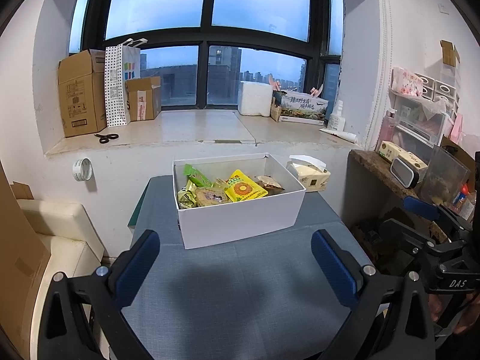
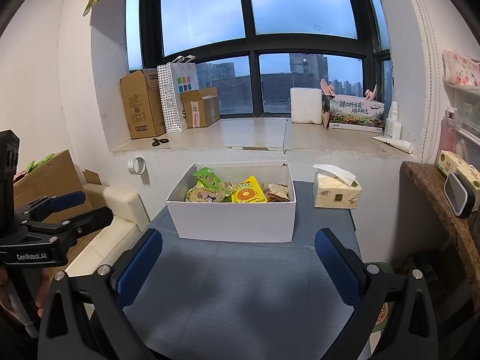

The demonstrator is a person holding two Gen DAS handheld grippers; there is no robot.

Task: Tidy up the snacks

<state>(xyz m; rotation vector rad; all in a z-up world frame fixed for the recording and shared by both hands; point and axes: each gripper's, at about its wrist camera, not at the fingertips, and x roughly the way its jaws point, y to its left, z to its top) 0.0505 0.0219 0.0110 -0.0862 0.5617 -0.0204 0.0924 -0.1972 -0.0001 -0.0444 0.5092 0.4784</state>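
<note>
A white cardboard box [image 1: 240,222] [image 2: 234,222] stands on the grey-blue table [image 1: 240,285] [image 2: 240,285]. Inside lie several snack packets: a yellow sunflower-print pack [image 1: 244,190] [image 2: 249,194], green packs [image 1: 196,175] [image 2: 207,177], a round cracker pack [image 1: 210,196] [image 2: 204,195] and a brown pack [image 1: 268,183] [image 2: 277,192]. My left gripper [image 1: 237,267] hovers open over the table's near part, short of the box, nothing between its fingers. My right gripper [image 2: 237,267] is likewise open and empty, to the right of the left one.
A tissue pack [image 1: 309,177] [image 2: 336,193] sits right of the box. The windowsill [image 1: 195,129] behind carries cardboard boxes, a dotted bag, scissors [image 1: 106,137] and a printed carton. A cluttered shelf [image 1: 387,171] stands to the right, a cream seat [image 1: 60,234] to the left.
</note>
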